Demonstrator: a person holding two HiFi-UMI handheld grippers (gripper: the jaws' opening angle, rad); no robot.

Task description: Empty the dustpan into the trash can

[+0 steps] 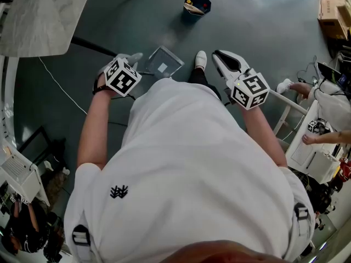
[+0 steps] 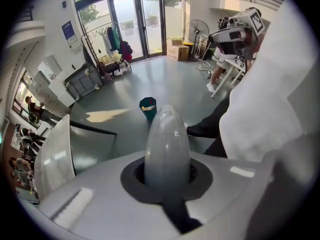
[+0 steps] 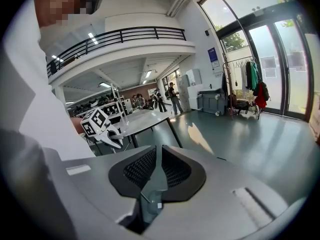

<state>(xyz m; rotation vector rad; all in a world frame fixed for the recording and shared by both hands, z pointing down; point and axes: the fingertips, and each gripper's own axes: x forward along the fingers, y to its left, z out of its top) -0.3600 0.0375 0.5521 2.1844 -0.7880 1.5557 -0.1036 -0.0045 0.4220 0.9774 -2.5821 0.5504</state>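
Your left claw (image 1: 133,59) clamps the translucent grey plastic dustpan (image 1: 163,63). Carry it level to the dark octagonal trash can (image 1: 197,5). Your right claw (image 1: 219,58) is clenched and empty.

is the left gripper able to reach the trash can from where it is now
Probably not from here: the trash can stands well ahead across the floor, while the left gripper, shut on the dustpan, is near the person. The floor between looks free, so stepping forward should do.

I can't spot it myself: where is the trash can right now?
In the head view the trash can stands on the floor at top centre, ahead of the person, beyond the dustpan and shoe.
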